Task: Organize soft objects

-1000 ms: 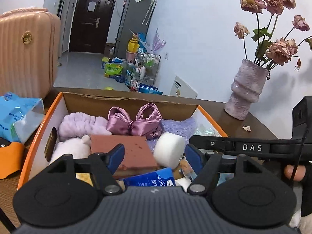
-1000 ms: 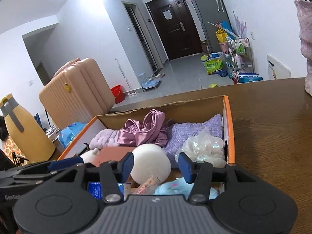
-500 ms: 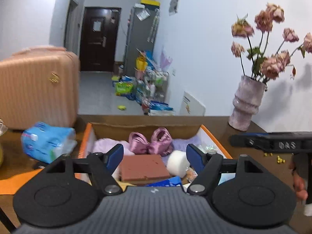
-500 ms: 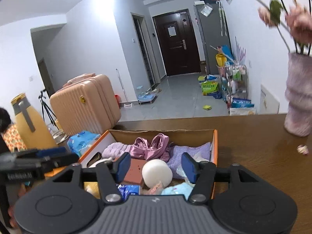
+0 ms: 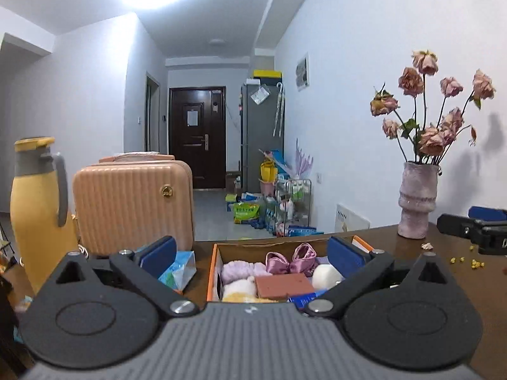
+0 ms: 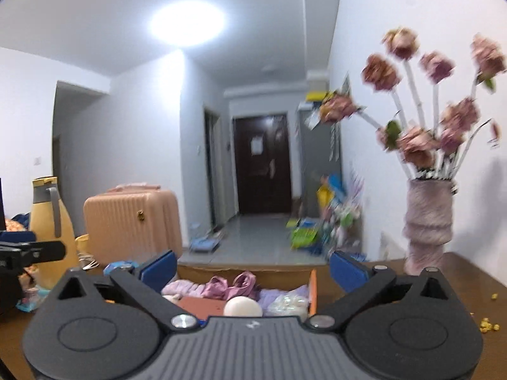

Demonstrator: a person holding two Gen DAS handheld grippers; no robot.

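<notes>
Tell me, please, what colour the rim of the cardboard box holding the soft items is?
Orange: the box rim is orange, clearest in the left wrist view.

Right wrist view is motion-blurred: flowers (image 6: 421, 101) and the hallway clutter (image 6: 320, 221) smear, I can't read any of it. My left tool (image 5: 252, 250) body covers the near end of the box (image 5: 211, 272) and the blue packet (image 5: 302, 297) there; label illegible. Right tool (image 6: 252, 266) body hides the near half of the box the same way. Other tool is cut off at the frame edge (image 5: 475, 231). Yellow crumbs (image 5: 469, 261) near the bench's right edge are too small to identify.
</notes>
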